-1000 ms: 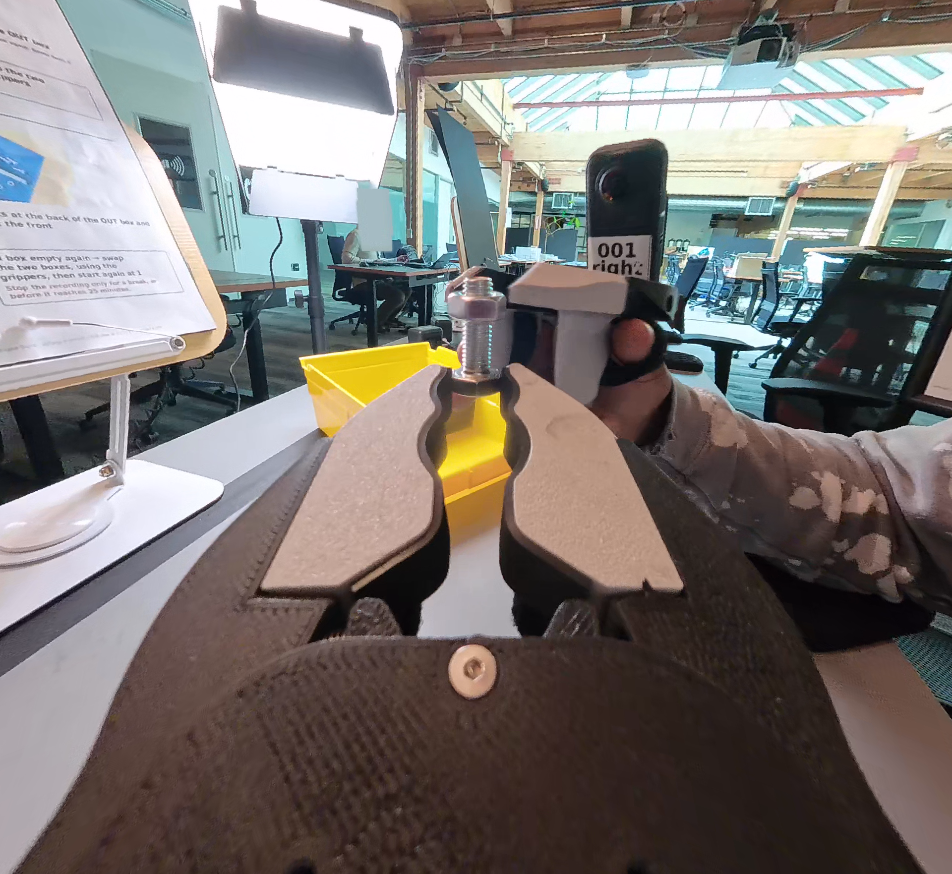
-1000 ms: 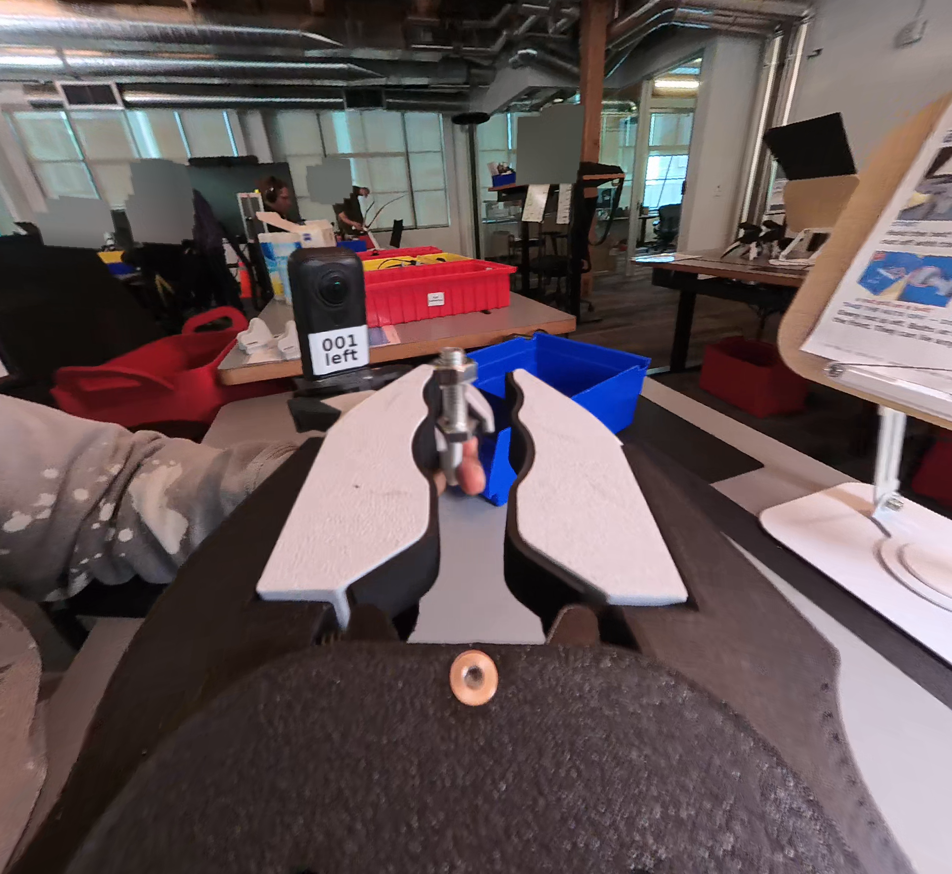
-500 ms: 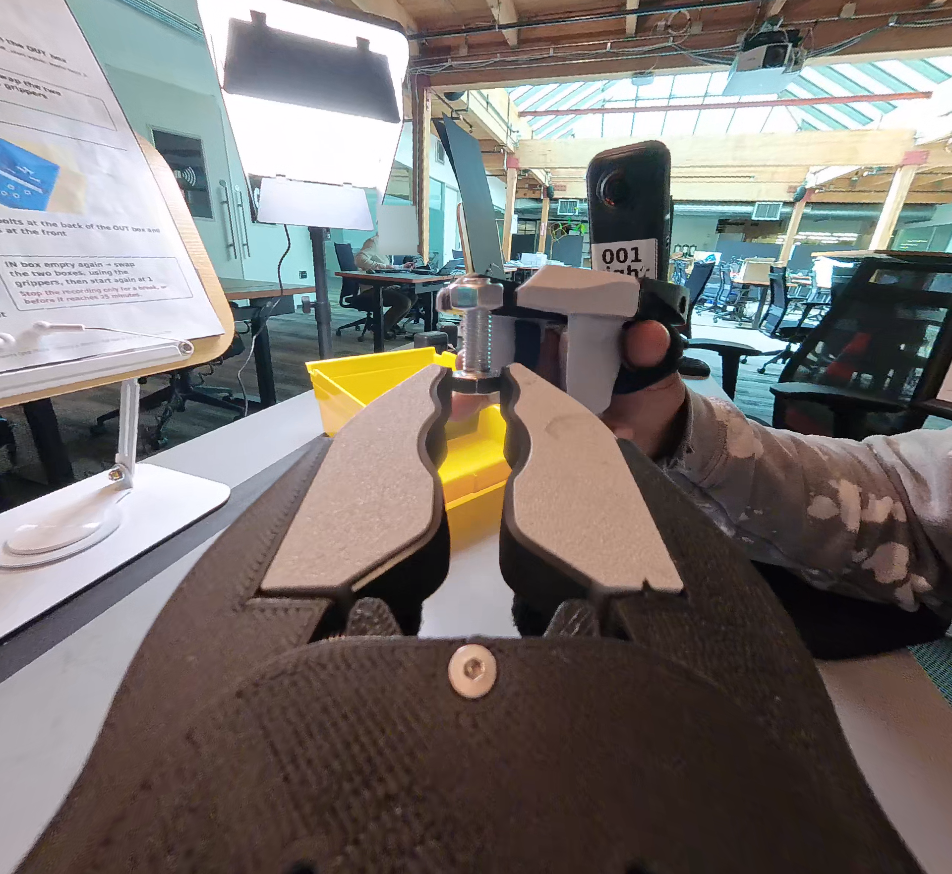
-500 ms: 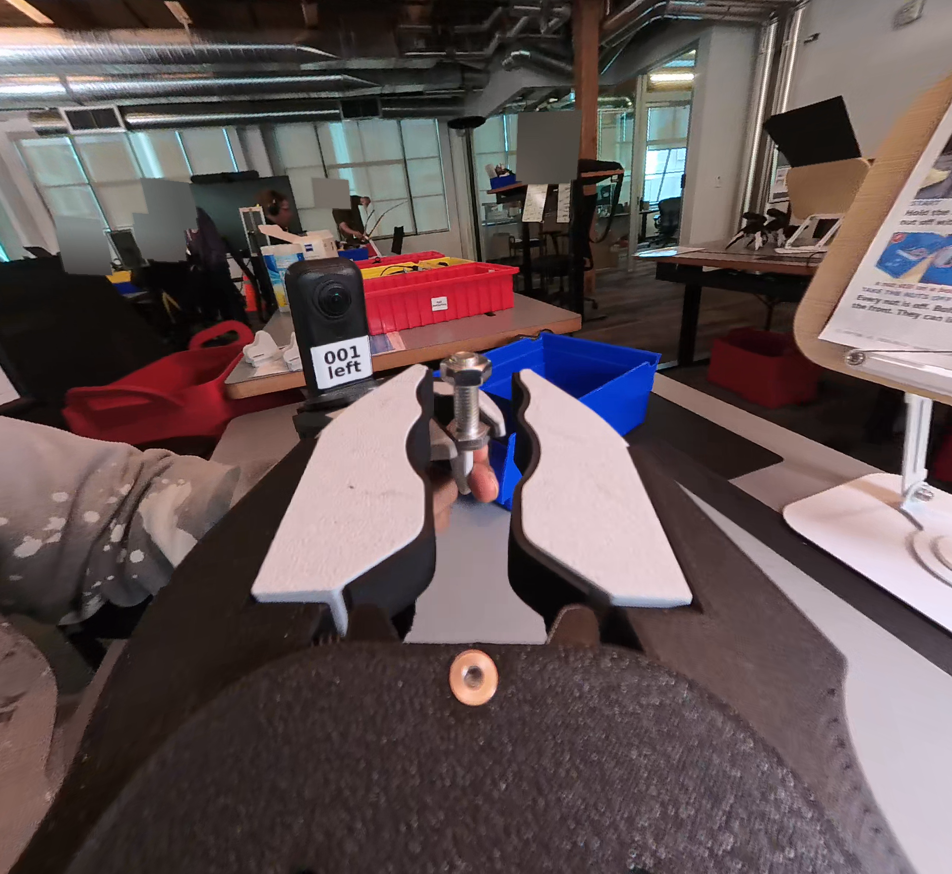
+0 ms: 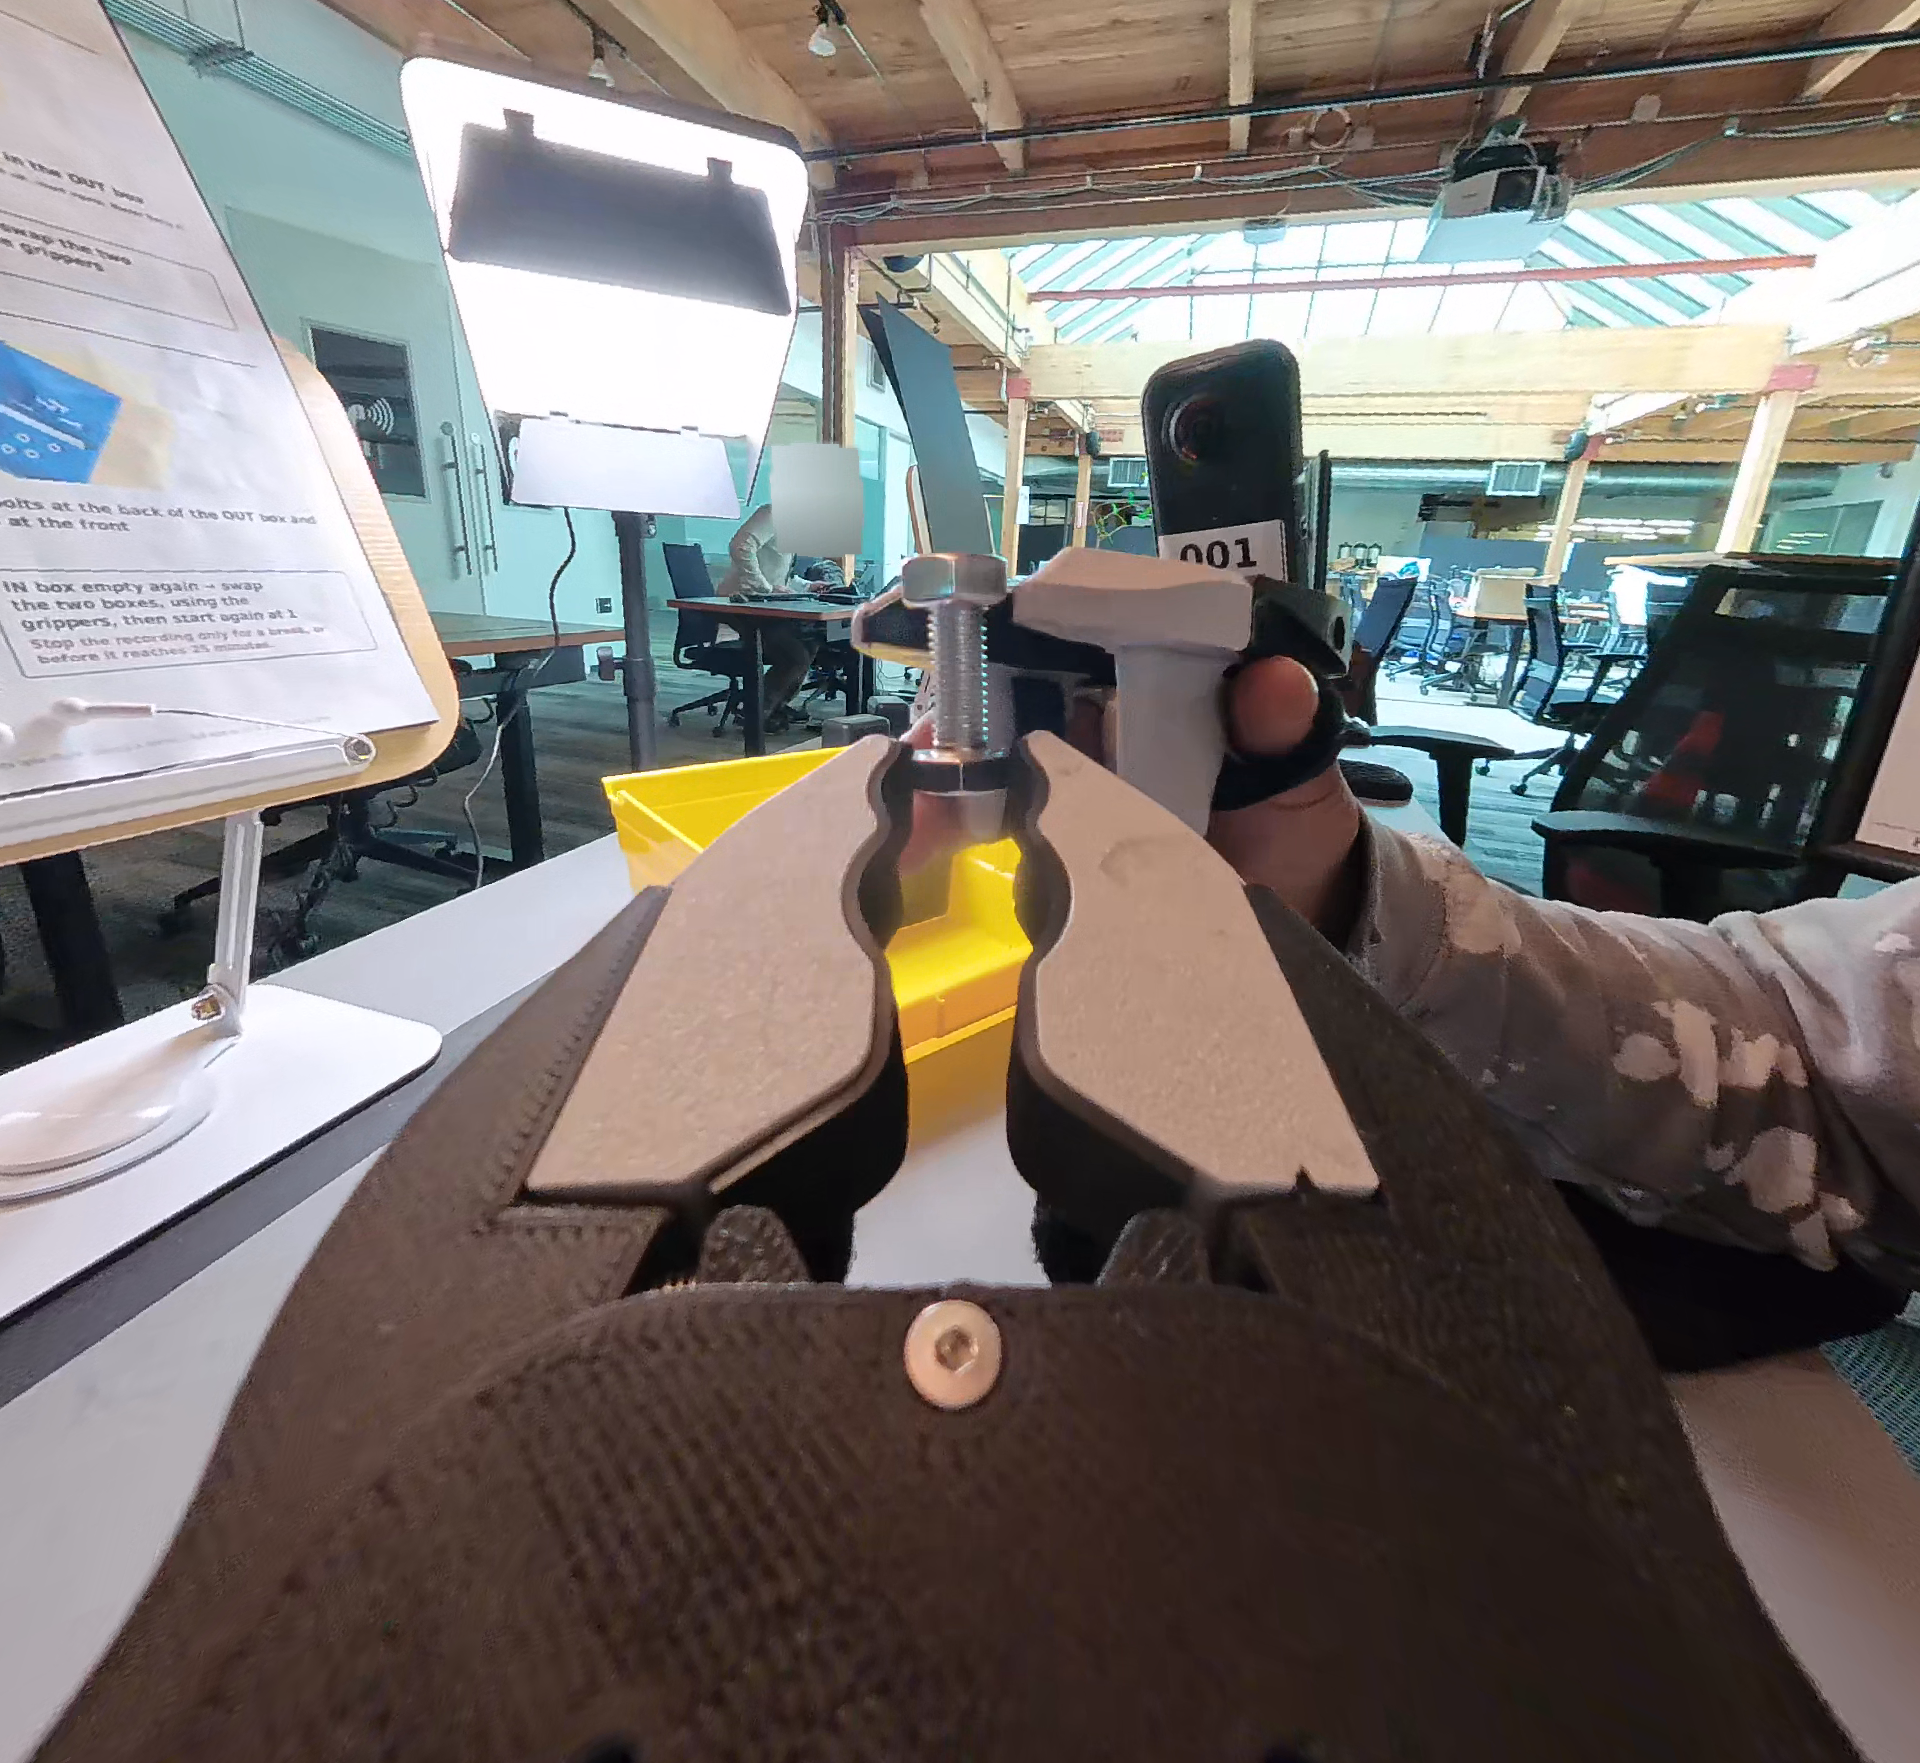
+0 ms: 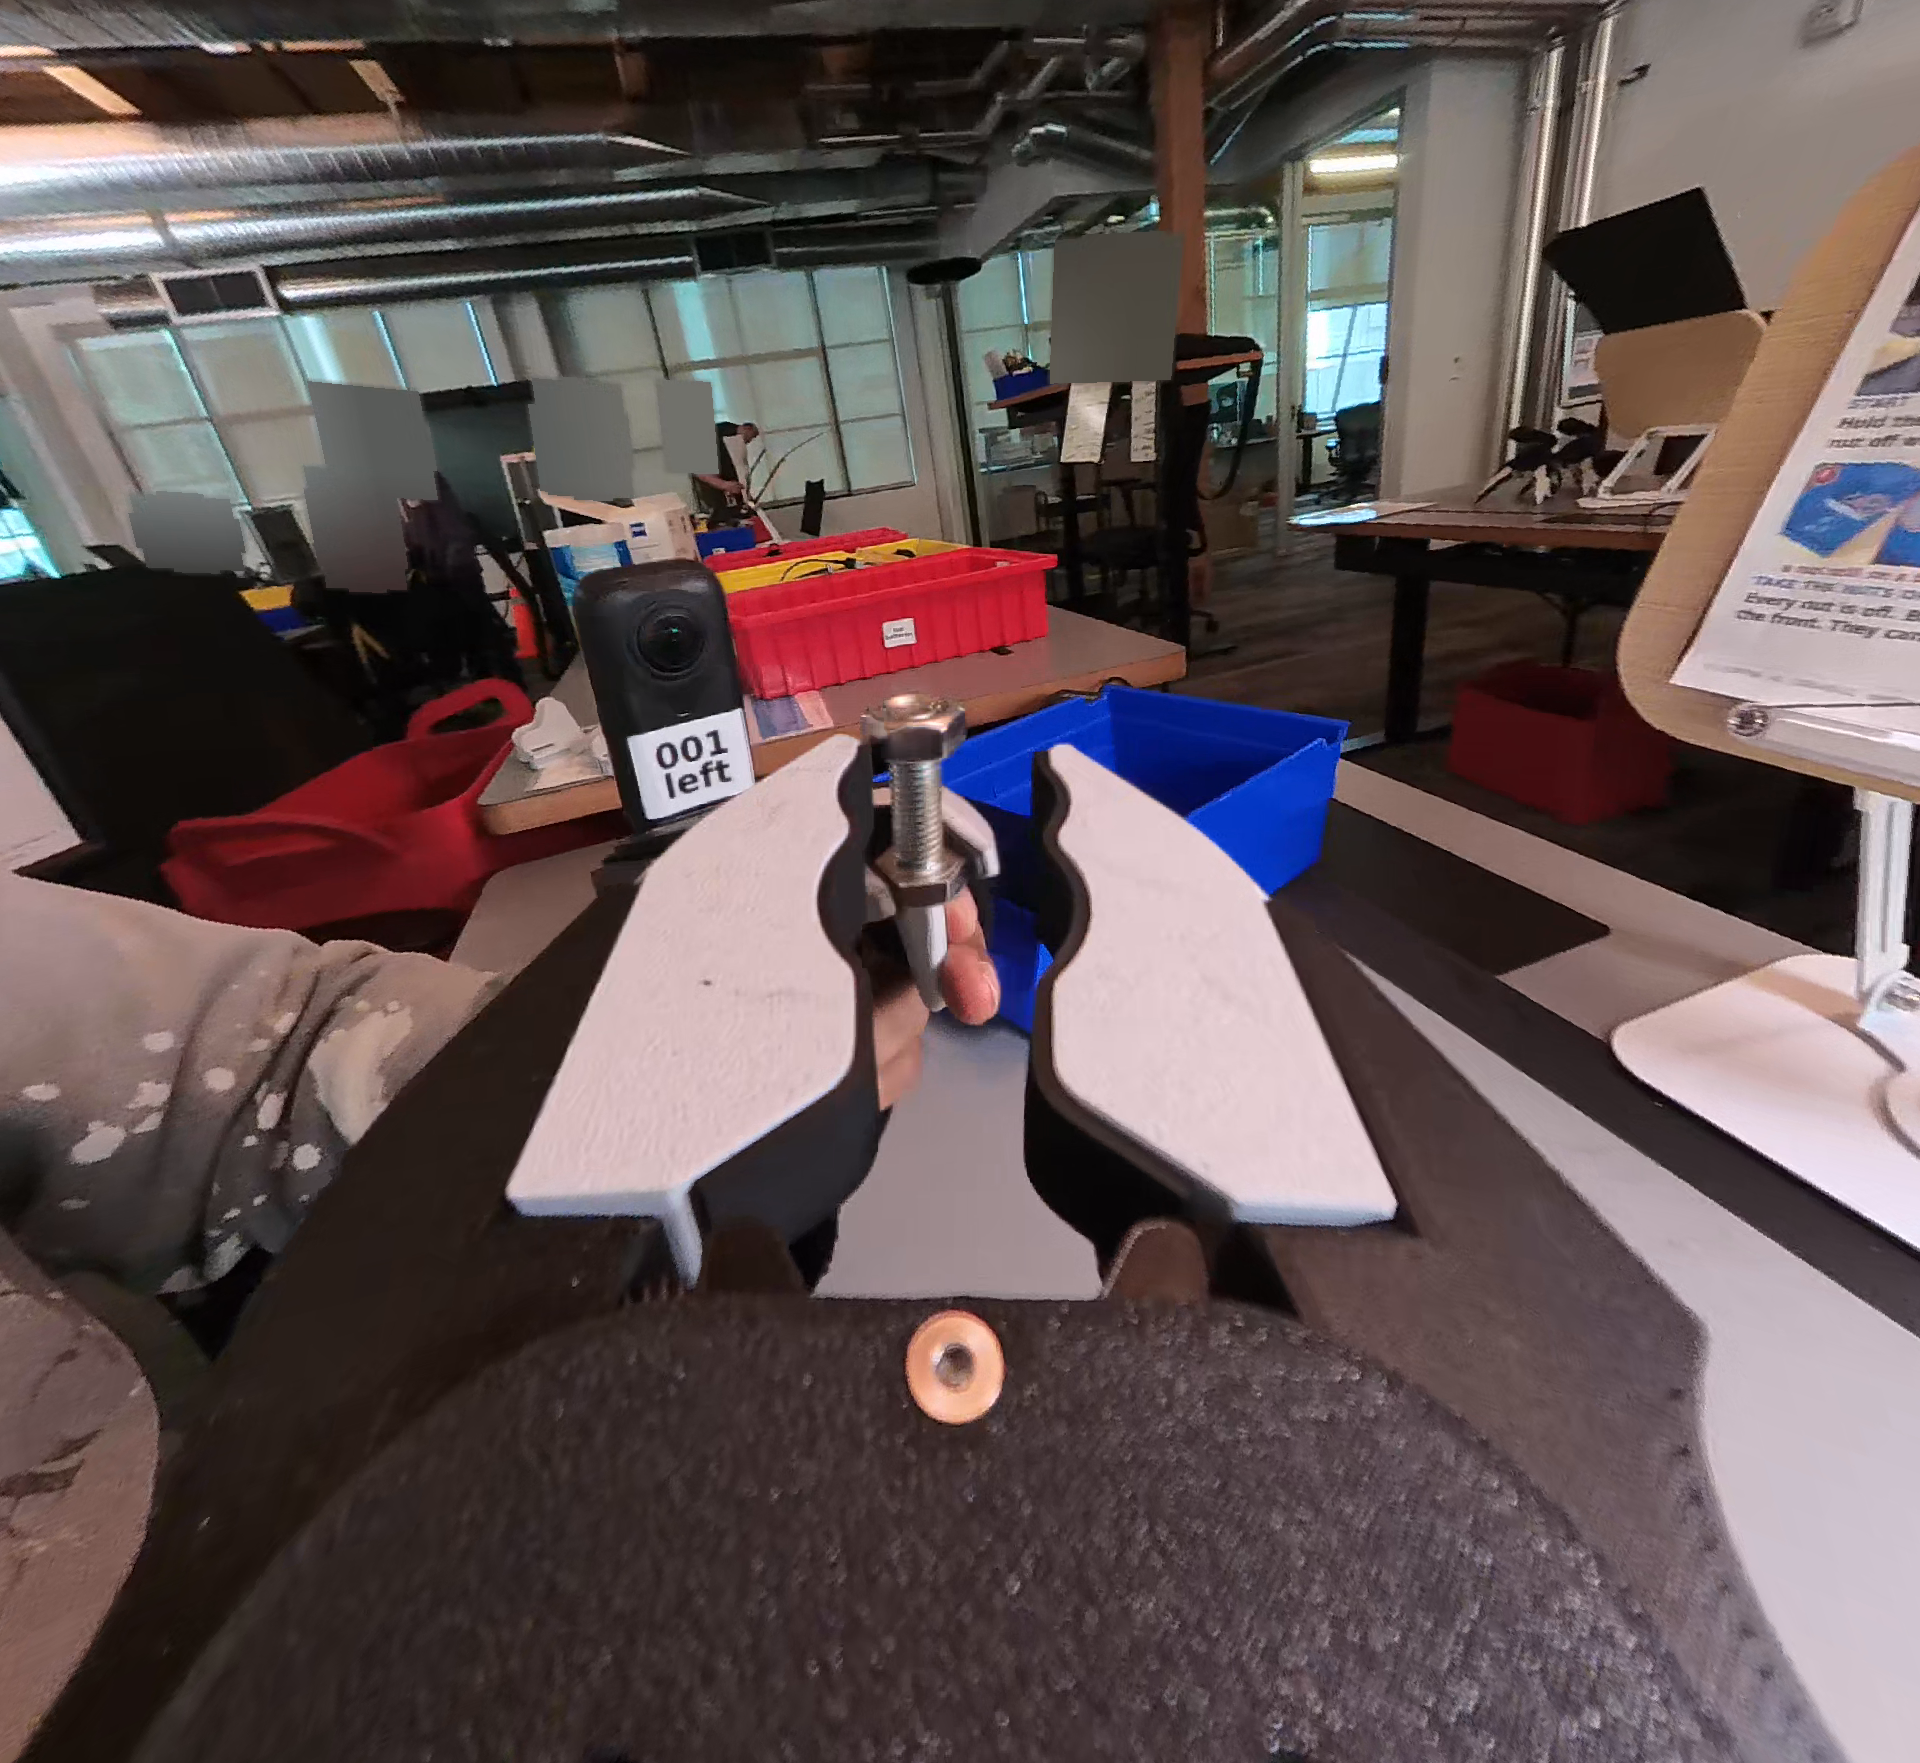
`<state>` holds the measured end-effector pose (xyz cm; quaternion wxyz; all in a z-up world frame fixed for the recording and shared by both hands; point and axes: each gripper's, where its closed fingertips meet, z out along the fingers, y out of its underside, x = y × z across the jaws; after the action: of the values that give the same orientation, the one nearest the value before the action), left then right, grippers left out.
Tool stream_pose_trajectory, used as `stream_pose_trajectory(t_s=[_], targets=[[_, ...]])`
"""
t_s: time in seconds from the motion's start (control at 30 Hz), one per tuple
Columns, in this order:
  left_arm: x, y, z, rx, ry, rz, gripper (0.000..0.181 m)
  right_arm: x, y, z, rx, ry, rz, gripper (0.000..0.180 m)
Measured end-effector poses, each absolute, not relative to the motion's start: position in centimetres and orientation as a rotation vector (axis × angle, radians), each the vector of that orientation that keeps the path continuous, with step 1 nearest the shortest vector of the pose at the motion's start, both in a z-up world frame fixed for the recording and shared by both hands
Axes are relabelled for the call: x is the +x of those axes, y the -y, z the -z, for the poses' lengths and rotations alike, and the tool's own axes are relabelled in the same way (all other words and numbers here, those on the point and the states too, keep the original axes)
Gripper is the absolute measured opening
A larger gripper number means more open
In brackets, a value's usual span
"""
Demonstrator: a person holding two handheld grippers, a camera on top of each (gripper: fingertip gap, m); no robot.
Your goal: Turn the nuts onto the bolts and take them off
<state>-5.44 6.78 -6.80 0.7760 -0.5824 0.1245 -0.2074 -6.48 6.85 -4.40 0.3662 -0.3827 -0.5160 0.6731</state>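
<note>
The left gripper (image 5: 957, 771) is clamping the nut (image 5: 954, 771) at its fingertips, at twelve o'clock. The bolt (image 5: 958, 664) is standing upright through it, head up. The right gripper (image 6: 951, 783) is sitting spread wide around the shank, not touching, equally near.

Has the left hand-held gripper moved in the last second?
Yes, slightly. In its view the bright studio light panel and yellow plastic bin sit lower than before, so the left hand-held gripper, clamping the steel hex nut, has tipped or risen upward.
</note>
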Motion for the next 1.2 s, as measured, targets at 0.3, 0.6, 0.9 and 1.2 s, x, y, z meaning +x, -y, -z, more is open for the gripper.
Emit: stream_pose_trajectory(t_s=[0.3, 0.6, 0.9, 1.2], targets=[[-5.5, -6.9, 7.0, -1.257, -0.264, 0.454, 0.019, -6.0, -6.5, 3.9, -0.96, 1.333, -1.75, 0.029], [-5.9, -6.4, 6.2, -1.22, -0.254, 0.455, 0.019, -5.6, -8.4, 3.2, -0.985, 1.258, -1.741, 0.019], [-5.6, -6.3, 6.3, -1.215, -0.26, 0.461, 0.019, -5.8, -8.0, 3.5, -0.992, 1.262, -1.745, 0.012], [-5.2, -6.9, 7.1, -1.253, -0.274, 0.453, 0.019, -6.0, -6.1, 3.8, -0.937, 1.343, -1.71, 0.027]])
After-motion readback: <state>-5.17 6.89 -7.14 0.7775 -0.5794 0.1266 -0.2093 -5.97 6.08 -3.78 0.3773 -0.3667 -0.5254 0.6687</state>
